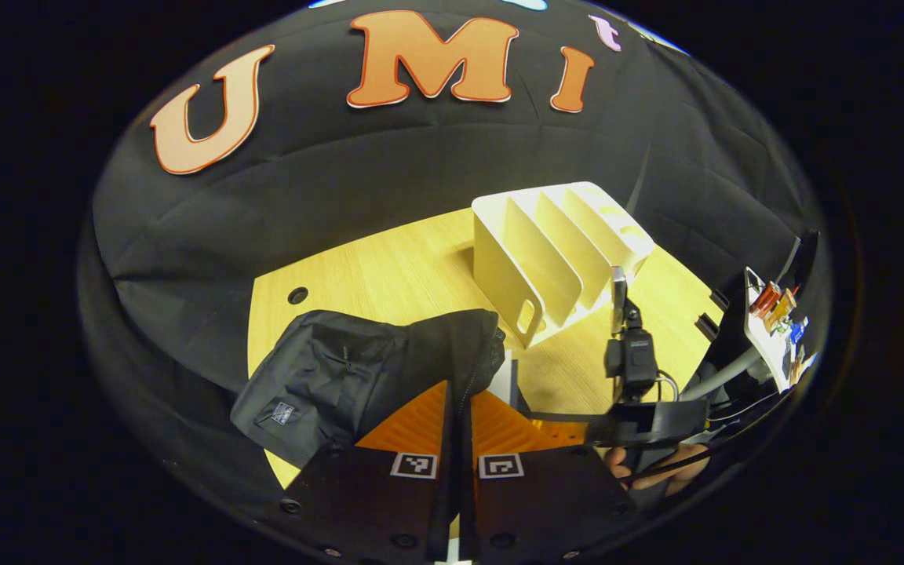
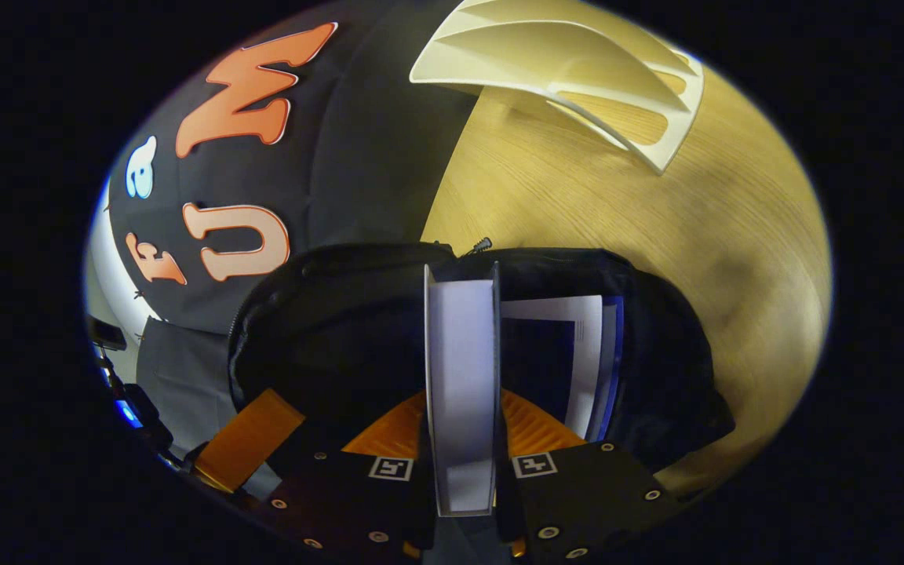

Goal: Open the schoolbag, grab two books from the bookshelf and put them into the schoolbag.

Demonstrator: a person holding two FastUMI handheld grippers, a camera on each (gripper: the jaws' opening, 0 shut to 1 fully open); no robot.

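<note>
The black schoolbag (image 1: 342,377) lies on the wooden table (image 1: 389,267). My left gripper (image 1: 460,392) is shut on the bag's zipped rim, and a strip of black fabric runs between its fingers. In the right gripper view the schoolbag (image 2: 326,337) gapes open, with one book (image 2: 585,353) standing inside it. My right gripper (image 2: 461,396) is shut on a second, white book (image 2: 460,353), held edge-on over the opening. The white bookshelf (image 1: 562,251) stands behind the bag with its slots bare, and the bookshelf (image 2: 577,71) also shows in the right gripper view.
A hand (image 1: 656,467) holds the right gripper's body close to the bag's right side. A stand with small coloured parts (image 1: 774,322) sits past the table's right edge. A round hole (image 1: 297,296) marks the table's left corner. Black cloth walls close the back.
</note>
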